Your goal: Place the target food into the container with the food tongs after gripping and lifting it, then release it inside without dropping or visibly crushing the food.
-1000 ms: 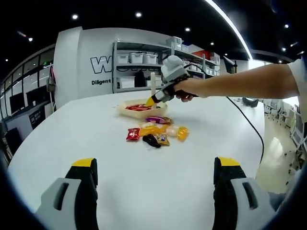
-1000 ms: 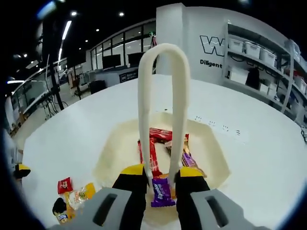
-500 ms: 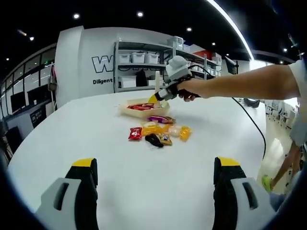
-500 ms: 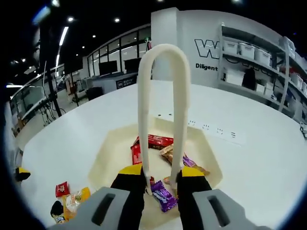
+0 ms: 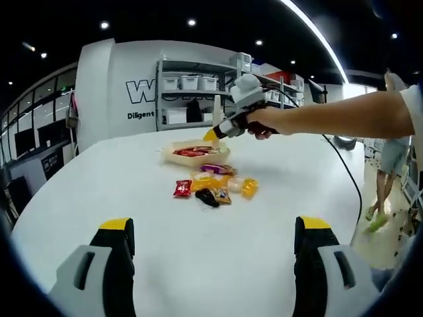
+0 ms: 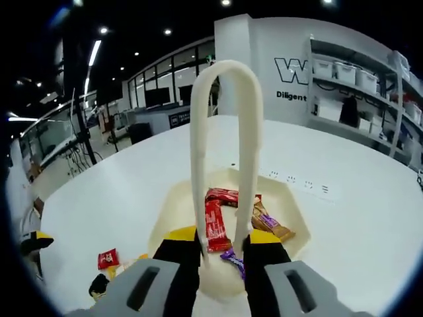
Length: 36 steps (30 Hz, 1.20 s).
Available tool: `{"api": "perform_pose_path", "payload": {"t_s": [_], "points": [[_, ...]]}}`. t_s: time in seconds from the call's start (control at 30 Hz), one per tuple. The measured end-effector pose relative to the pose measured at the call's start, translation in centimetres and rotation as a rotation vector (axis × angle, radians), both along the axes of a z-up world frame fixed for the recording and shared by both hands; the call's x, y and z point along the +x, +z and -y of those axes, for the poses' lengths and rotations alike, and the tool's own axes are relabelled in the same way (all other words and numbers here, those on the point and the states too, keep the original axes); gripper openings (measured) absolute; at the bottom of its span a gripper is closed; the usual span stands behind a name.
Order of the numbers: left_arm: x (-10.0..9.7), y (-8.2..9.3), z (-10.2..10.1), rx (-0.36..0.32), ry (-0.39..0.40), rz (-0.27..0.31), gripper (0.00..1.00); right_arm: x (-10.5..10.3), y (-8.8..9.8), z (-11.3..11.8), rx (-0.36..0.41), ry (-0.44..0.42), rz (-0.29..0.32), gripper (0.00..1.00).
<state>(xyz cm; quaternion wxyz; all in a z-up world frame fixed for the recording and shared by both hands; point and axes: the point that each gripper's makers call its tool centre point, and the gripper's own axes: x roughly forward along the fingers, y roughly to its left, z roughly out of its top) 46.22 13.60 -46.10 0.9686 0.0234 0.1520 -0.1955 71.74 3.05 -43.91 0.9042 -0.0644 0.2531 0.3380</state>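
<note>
Hovering over tray [image 6: 173,214], right claw [image 6: 221,246] clamping tongs [image 6: 223,142], left claw [image 5: 213,238] spread wide.

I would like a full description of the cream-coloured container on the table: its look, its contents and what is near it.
The container is a shallow, cream-coloured tray with angled corners and a low rim, of matte material like pulp or plastic. It rests flat on the white table. Inside lie several wrapped snacks: red bars, a brown one and a purple one. The cream tongs, held in the right gripper, hang above it. In the left gripper view it sits beyond a small pile of loose snacks.
</note>
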Motion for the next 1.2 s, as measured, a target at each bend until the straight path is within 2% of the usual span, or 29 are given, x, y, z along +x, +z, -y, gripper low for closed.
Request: {"api": "perform_pose_path", "payload": {"t_s": [0.07,0.33,0.6,0.83,1.0,1.2], "points": [[0.0,-0.1,-0.1,0.012,0.001,-0.003,0.99,-0.9,0.0,0.0,-0.013,0.007,-0.017,0.18],[-0.6,0.6,0.6,0.021,-0.005,0.006,0.99,-4.1,0.9,-0.2,0.017,0.037,-0.042,0.18],[-1.6,1.0,0.9,0.017,-0.005,0.014,0.99,-6.2,0.9,-0.4,0.025,0.062,-0.060,0.19],[-2.2,1.8,0.7,0.017,0.002,0.028,0.99,-8.8,0.4,-0.9,0.031,0.093,-0.097,0.19],[-2.5,1.9,0.7,0.017,0.007,0.025,0.99,-10.2,0.9,-1.0,0.032,0.111,-0.097,0.20],[-3.1,2.1,1.3,0.028,0.001,0.029,0.99,-11.8,0.1,-1.1,0.029,0.120,-0.109,0.20]]}}
